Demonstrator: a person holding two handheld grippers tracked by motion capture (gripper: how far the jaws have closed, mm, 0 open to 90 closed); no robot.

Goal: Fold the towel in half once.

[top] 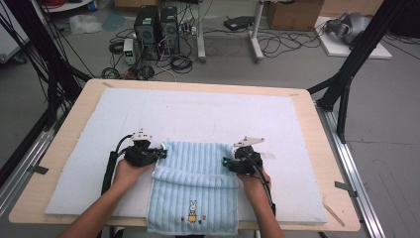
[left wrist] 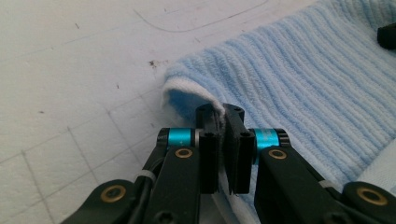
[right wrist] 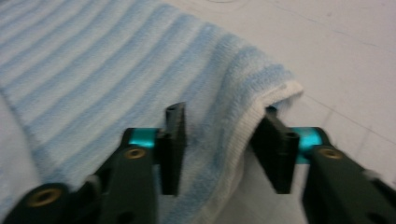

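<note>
A light blue ribbed towel (top: 198,171) with a small rabbit picture (top: 192,210) lies on the white mat (top: 208,109), its near end hanging over the table's front edge. A fold runs across its middle. My left gripper (top: 159,152) is at the towel's far left corner. In the left gripper view the jaws (left wrist: 219,112) are pinched together on the white hem of the towel (left wrist: 289,79). My right gripper (top: 228,161) is at the far right corner. In the right gripper view its jaws (right wrist: 223,113) stand apart, with the towel's corner (right wrist: 261,93) bunched between them.
The mat covers most of a wooden table (top: 322,148). Black frame legs (top: 346,79) stand at both sides. On the floor behind are computer towers (top: 156,27), tangled cables (top: 178,62) and a cardboard box (top: 294,15).
</note>
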